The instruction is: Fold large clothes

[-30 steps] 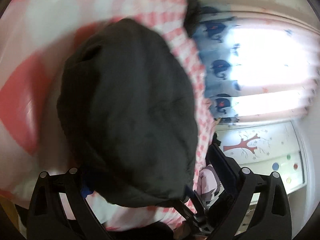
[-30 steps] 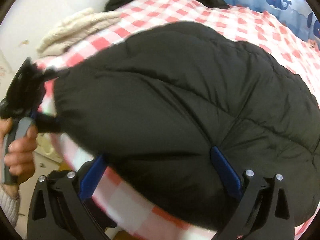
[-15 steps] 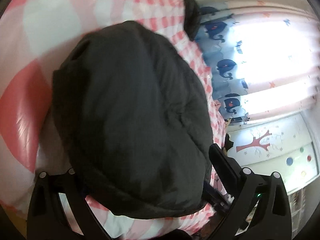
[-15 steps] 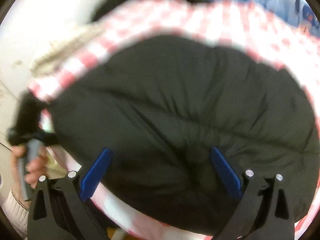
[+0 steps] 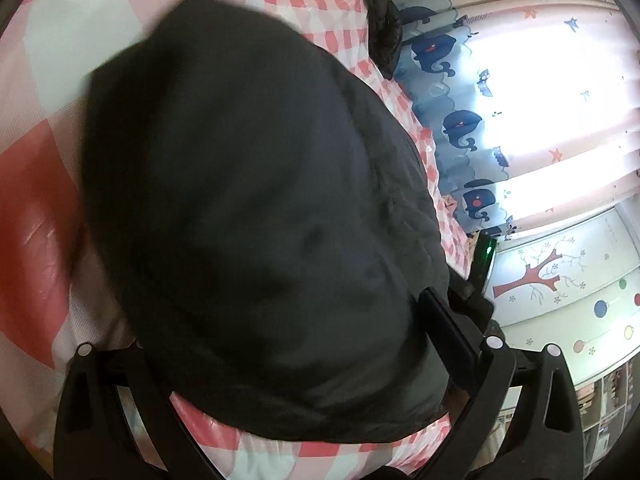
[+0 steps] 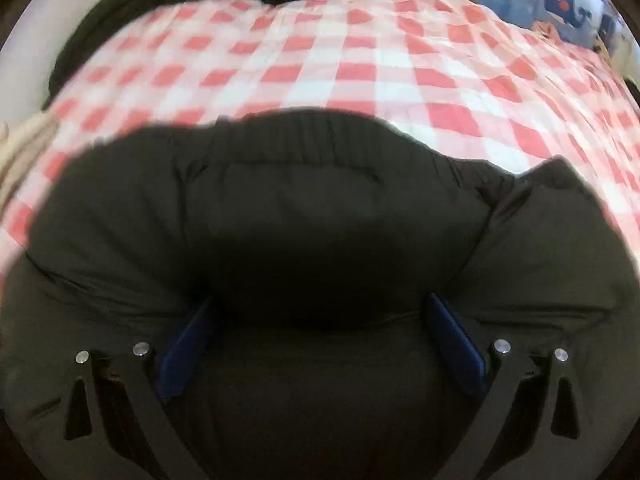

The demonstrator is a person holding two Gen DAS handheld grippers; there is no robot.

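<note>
On my right wrist camera the black puffy jacket (image 6: 320, 240) fills the near half of the view, lying on the red-and-white checked cover (image 6: 360, 64). My right gripper (image 6: 320, 320) has its blue pads (image 6: 456, 340) spread wide, with a thick roll of the jacket bulging up between them; the pads sit against the fabric on both sides, but I cannot tell whether they are squeezing it or just resting around it. On my left wrist camera the same jacket (image 5: 260, 200) bulks over the checked cover (image 5: 48, 120) and hides most of my left gripper (image 5: 288, 360); only one finger (image 5: 452, 336) shows at the right, so I cannot tell its state. To the right hangs a whale-print curtain (image 5: 460, 120), and a second dark garment (image 5: 380, 20) lies at the far edge.
</note>
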